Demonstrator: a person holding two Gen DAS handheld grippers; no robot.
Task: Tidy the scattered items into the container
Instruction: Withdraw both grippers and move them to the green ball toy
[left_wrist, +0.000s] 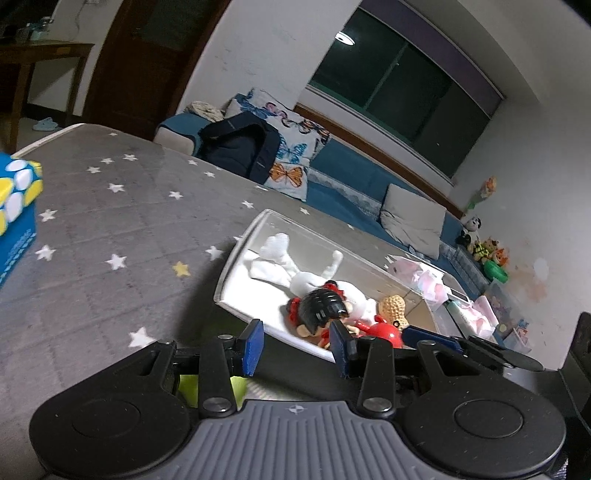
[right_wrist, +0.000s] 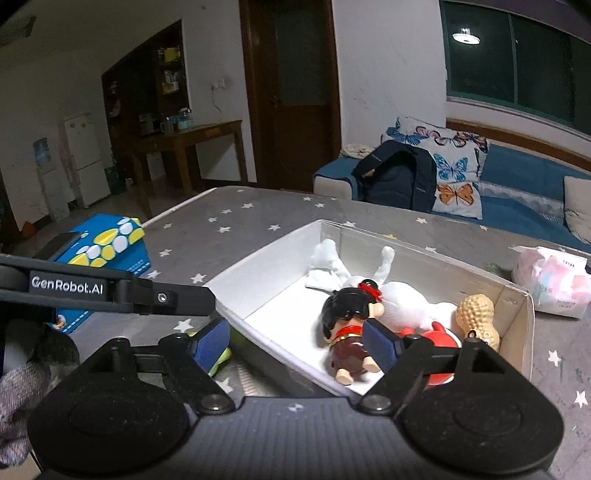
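The box (right_wrist: 258, 295) already holds a white plush (right_wrist: 402, 299), a doll (right_wrist: 349, 325), a red toy (right_wrist: 441, 339) and a peanut (right_wrist: 476, 317), so most of the tidying looks done. What seems left is a yellow-green item (right_wrist: 221, 360), lying on the star cloth (right_wrist: 258, 210) just outside the box's near wall.

The right claw (right_wrist: 295, 343) stands spread and empty; its left finger is over the yellow-green item and its right finger hangs over the doll inside the box. The left claw (left_wrist: 295, 343) is also spread with nothing between its fingers; the yellow-green item (left_wrist: 192, 384) shows just under its left finger, and the box wall (left_wrist: 236, 258) runs ahead and to its right.

The step in hand looks like fetching this last item. The next move probably calls for one claw to swing left, clear of the wall, drop over the item and close, then lift above the rim.

The wall sits close to the item, so room on that side is tight. Left of both claws the cloth is open up to a blue carton (right_wrist: 110, 243). The two claws are near each other and could clash.
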